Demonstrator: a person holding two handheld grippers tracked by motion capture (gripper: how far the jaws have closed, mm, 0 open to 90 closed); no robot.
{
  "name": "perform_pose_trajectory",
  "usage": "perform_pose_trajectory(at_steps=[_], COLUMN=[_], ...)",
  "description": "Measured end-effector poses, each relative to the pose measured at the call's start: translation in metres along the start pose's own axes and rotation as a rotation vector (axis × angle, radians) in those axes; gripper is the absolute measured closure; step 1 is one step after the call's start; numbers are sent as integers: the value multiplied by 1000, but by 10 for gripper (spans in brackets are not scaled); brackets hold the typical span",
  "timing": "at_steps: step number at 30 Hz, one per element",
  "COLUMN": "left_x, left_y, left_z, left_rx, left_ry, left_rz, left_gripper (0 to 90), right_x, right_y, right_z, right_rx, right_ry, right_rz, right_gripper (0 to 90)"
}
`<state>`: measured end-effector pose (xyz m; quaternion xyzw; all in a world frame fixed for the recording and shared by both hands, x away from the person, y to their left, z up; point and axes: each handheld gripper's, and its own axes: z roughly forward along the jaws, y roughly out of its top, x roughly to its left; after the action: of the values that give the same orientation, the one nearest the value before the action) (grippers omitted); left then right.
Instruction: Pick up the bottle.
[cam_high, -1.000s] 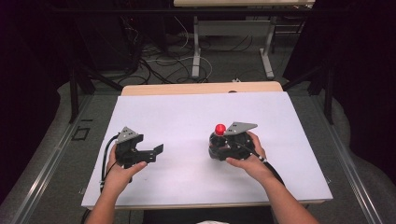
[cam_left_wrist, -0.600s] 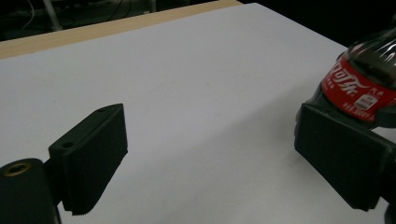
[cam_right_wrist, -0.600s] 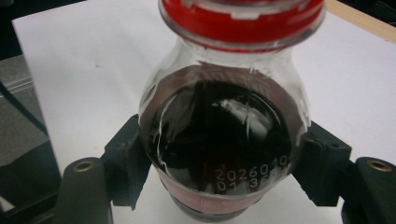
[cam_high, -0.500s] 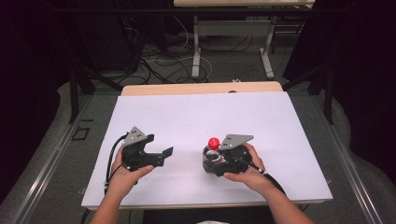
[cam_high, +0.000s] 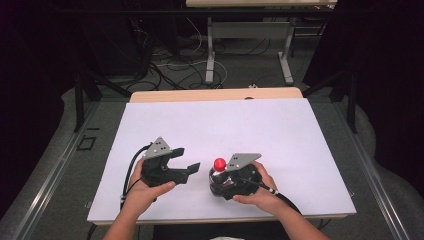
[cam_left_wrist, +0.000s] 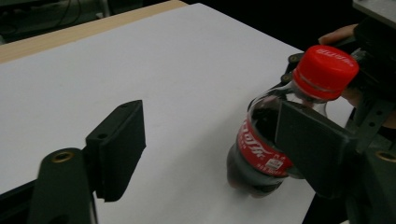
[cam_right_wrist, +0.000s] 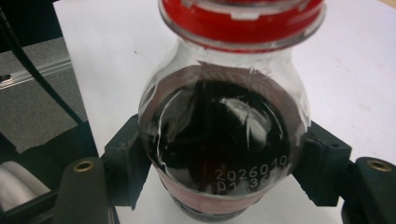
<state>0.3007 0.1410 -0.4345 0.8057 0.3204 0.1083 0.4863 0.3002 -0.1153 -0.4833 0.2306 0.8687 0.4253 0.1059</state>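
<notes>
white sheet (cam_high: 250, 130) covers a wooden table (cam_high: 215, 94); cables (cam_high: 170, 65) on floor behind.

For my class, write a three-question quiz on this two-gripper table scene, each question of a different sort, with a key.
1. True or false: the right gripper is clamped on the cola bottle.
2. What colour is the bottle's cap? A) blue B) red C) white
3. Fill in: the left gripper's jaws stand ____, with nothing between them.

Key:
1. True: in the right gripper view both jaws press the bottle's sides.
2. B, red.
3. Open: in the left gripper view the jaws are spread over the white table top, and the bottle lies beyond them.
</notes>
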Motion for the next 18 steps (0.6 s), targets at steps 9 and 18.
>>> perform_pose_trajectory(at_steps=[9, 18], left_x=[-17, -27], left_y=[24, 34], left_z=[7, 9], left_rx=[4, 30], left_ry=[-69, -174], left_rz=[54, 75], left_gripper=[329, 396], right_x=[2, -2], right_y=[0, -3], right_z=[-1, 0], right_rx=[-7, 5], right_ry=[25, 27], right_rz=[0, 1], right_gripper=[293, 293])
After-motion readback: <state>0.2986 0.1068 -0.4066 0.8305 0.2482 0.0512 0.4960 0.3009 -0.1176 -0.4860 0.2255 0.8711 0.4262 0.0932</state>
